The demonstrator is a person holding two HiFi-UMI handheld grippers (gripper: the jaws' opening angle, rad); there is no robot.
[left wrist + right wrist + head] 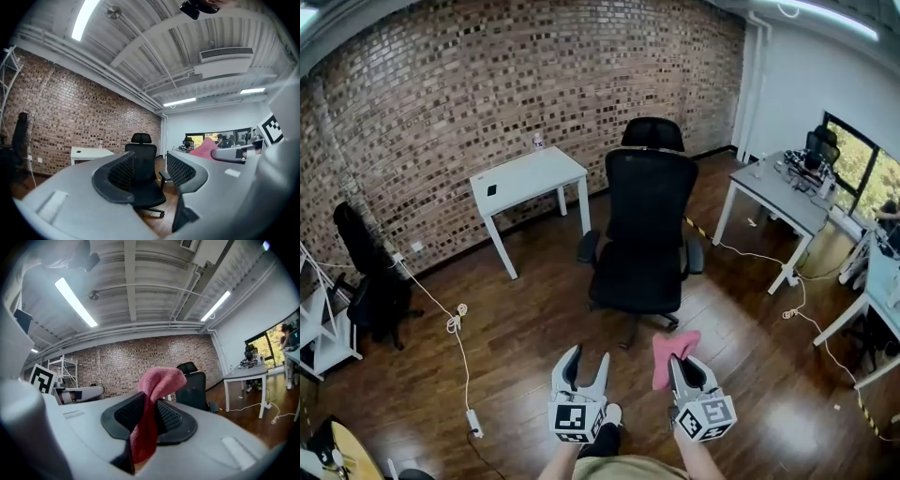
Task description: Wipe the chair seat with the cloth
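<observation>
A black office chair with a high mesh back and headrest stands mid-room on the wood floor, its seat facing me. My right gripper is shut on a pink cloth, which drapes over its jaws just short of the seat's front edge. In the right gripper view the pink cloth hangs between the pads, with the chair behind. My left gripper is held beside it, open and empty. Between the left gripper's jaws I see the chair ahead.
A white table stands by the brick wall, left of the chair. A grey desk with equipment is to the right. A second black chair sits far left. A white cable trails across the floor.
</observation>
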